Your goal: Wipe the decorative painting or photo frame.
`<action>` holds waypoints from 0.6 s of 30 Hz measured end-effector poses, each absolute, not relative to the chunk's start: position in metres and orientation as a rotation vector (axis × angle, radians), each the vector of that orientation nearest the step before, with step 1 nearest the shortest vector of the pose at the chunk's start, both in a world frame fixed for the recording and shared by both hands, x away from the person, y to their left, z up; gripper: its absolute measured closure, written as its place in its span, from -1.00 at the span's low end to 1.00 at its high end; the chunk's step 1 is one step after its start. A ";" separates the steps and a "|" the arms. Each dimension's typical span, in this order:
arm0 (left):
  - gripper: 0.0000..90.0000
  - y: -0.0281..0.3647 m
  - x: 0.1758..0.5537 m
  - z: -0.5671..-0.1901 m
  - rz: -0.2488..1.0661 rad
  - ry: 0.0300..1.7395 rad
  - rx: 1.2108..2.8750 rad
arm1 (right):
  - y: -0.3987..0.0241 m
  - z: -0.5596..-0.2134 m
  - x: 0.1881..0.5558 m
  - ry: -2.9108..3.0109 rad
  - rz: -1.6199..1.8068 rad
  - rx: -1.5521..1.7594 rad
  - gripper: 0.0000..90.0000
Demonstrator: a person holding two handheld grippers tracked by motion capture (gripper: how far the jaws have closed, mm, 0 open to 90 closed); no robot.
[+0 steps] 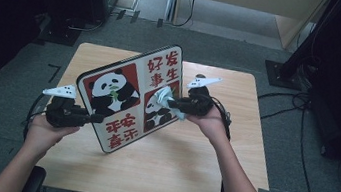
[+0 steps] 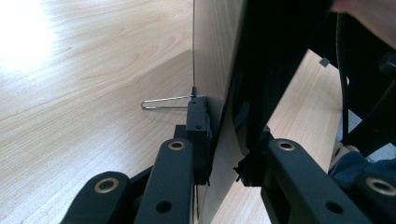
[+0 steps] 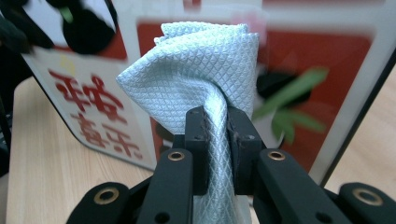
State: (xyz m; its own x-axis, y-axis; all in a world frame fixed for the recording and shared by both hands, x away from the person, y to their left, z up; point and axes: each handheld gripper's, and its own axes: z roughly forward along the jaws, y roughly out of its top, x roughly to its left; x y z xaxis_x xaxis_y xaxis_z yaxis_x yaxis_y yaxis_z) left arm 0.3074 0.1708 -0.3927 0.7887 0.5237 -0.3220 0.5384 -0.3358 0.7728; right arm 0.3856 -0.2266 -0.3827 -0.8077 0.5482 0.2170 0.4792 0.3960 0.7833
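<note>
- Step in hand, as it reads: wiping the printed face of the square panda-print board with red panels and red characters (image 1: 130,95), held tilted up off the light wooden tabletop (image 1: 173,167).
- Board location: centre of the tabletop in the high view, lower corner resting on or just above the wood around 6 o'clock of the board; contact can't be confirmed.
- Left tongs (image 1: 92,118): clamped on the board's edge at roughly 8 o'clock of the board. The left gripper view has the thin panel (image 2: 219,70) edge-on between the jaws, pads pressed to both faces. This hand acts as the fixture.
- Thin wire loop (image 2: 166,101) sticks out from the board's wooden back near the left pad; looks like a stand or hanger, can't tell which.
- Right tongs (image 1: 173,102): closed tight on a folded pale blue waffle-weave microfibre cloth (image 3: 196,74). The cloth bunches out past the jaw tips, tail pinched between the pads.
- In the high view the cloth (image 1: 164,95) sits against the board's face at about 3 o'clock of its centre, over the lower right panda panel. Actual touch vs. just beside: can't tell; the board print in the right gripper view is blurred.
- Next move, judged: keep the cloth wad pressed flat to the face and sweep across the remaining panels, towards 9 to 12 o'clock.
- Requirements: left clamp must not slip under the wiping push, and the right jaw tips should stay behind the cloth so plastic doesn't scrape the print.
- Risk: pushing too hard pivots the board about the left grip.
</note>
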 end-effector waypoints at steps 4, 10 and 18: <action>0.74 0.171 0.307 -0.393 -0.020 0.795 1.997 | -0.220 -0.359 0.390 2.541 1.407 0.910 0.80; 0.74 0.171 0.307 -0.393 -0.022 0.795 1.998 | -0.205 -0.323 0.397 2.510 1.426 0.843 0.80; 0.74 0.170 0.307 -0.392 -0.018 0.794 2.001 | -0.186 -0.286 0.402 2.487 1.431 0.782 0.80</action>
State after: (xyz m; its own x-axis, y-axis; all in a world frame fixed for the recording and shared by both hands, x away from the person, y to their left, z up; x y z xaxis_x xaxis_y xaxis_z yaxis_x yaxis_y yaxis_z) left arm 0.3070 0.1703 -0.3922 0.7892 0.5241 -0.3201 0.5382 -0.3392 0.7715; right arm 0.4016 -0.1864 -0.2858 -0.8486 0.5170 0.1120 0.3567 0.4029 0.8429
